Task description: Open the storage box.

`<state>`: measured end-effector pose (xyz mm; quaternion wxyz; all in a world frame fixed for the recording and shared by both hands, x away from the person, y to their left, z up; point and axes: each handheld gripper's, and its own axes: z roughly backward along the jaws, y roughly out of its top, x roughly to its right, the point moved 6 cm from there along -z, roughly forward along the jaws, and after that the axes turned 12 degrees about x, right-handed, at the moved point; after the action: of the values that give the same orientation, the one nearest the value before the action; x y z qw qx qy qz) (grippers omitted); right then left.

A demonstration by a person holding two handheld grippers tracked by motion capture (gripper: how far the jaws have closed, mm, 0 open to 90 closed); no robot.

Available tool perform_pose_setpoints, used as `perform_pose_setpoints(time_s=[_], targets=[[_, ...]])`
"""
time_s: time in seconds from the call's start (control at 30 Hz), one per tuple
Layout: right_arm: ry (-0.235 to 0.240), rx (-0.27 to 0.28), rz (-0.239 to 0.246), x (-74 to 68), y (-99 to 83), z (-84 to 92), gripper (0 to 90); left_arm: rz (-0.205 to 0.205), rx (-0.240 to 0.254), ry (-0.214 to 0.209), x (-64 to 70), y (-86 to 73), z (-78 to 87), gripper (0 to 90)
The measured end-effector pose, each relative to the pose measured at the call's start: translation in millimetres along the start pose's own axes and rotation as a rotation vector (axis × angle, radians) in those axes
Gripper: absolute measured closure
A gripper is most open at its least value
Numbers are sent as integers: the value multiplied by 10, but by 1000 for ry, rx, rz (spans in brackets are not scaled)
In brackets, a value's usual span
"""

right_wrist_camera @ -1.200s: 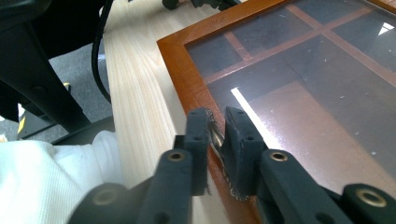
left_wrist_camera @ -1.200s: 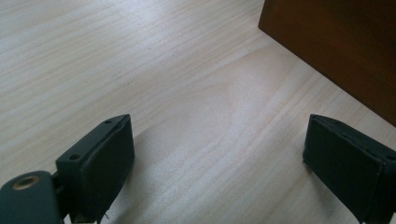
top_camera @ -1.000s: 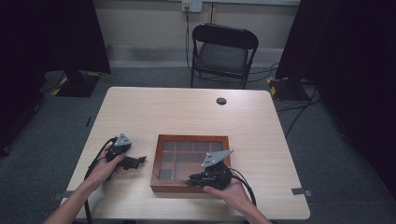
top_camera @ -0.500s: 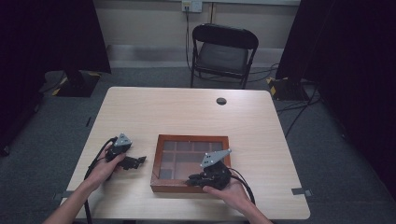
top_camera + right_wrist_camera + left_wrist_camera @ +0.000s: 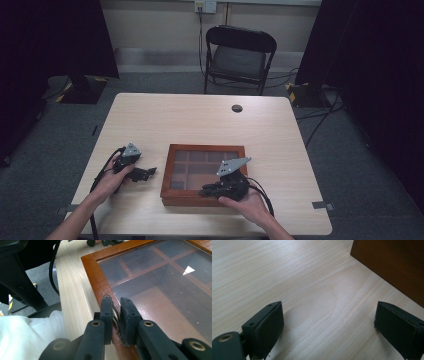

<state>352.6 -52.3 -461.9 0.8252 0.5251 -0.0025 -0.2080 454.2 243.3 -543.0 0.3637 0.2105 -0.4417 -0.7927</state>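
A shallow wooden box [image 5: 172, 167] with a glass lid over several compartments lies on the table's near middle. My right gripper [image 5: 206, 190] rests at its front edge, shut on a small metal ring [image 5: 115, 314] fixed to the lid's wooden frame [image 5: 92, 270]. The glass [image 5: 160, 282] stretches beyond the jaws in the right gripper view. My left gripper [image 5: 149, 172] lies on the table just left of the box, open, with bare tabletop between its jaws [image 5: 329, 322]. The box's dark side wall [image 5: 392, 262] stands apart from it at the upper right of the left gripper view.
A small black round disc [image 5: 237, 108] sits near the table's far edge. A black folding chair [image 5: 240, 55] stands behind the table. Cables trail from both grippers toward the near edge. A white sleeve [image 5: 25, 335] shows beside the table [image 5: 72, 290].
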Motion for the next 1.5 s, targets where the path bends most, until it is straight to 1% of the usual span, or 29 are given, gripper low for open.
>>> perform_pose_setpoints(time_s=[0.17,0.4,0.57,0.73,0.87,1.03,1.2,1.5], targets=[[-2,10,-1,-2,28,16,815,1,3,0,1,1,0,83],[-8,6,-7,-6,35,17,815,-2,1,-3,1,-2,4,83],[-2,8,-7,-1,80,34,816,7,3,-3,6,-2,2,83],[-2,18,-8,-5,103,50,816,-3,0,-3,0,-2,5,83],[1,28,2,-4,153,75,818,-2,0,-3,0,-2,5,83],[7,53,2,7,240,117,819,-1,-1,-4,1,-3,5,83],[8,60,4,15,299,140,821,-1,-1,-4,1,-3,5,83],[14,68,-10,29,365,164,821,-1,-1,-4,1,-3,5,83]])
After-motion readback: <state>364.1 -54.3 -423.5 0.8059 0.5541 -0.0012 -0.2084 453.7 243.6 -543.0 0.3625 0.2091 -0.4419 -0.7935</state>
